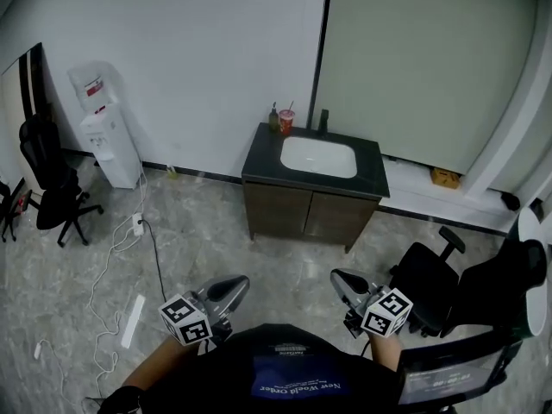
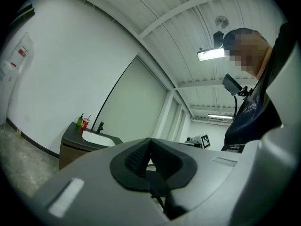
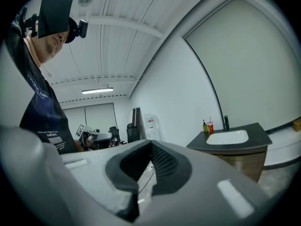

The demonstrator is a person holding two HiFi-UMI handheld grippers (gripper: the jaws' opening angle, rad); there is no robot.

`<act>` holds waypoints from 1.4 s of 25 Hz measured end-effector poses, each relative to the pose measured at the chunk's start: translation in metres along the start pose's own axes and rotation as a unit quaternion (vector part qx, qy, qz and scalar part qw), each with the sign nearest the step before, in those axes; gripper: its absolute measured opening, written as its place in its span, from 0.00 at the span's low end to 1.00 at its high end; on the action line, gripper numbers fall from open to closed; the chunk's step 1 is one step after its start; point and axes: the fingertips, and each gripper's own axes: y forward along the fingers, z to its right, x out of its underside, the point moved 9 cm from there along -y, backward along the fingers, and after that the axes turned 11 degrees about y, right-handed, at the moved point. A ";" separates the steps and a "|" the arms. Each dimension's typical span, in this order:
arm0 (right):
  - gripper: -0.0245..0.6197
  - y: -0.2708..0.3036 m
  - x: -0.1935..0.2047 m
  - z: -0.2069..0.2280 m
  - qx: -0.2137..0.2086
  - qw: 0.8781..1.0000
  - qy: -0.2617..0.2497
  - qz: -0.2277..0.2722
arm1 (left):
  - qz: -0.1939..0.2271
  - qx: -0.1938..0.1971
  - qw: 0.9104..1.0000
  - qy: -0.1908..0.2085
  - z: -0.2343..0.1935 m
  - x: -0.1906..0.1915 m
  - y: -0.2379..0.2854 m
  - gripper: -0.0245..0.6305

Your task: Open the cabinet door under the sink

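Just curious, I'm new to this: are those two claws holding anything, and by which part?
Nothing is held: the left gripper and the right gripper are both shut and empty, apart from the sink cabinet.

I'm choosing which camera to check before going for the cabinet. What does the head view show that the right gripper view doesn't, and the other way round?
Head view only: both cabinet doors in full, closed, and the marker cube on the right tongs. Right gripper view only: the ceiling light, and the right tongs' jaws shut with nothing between them. Both: the sink, the red cup, the water dispenser and the left tongs.
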 end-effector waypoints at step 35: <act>0.04 0.225 -0.124 0.198 0.081 0.997 -0.006 -0.005 | -0.031 0.098 0.994 -0.029 -0.316 -0.017 0.223 0.04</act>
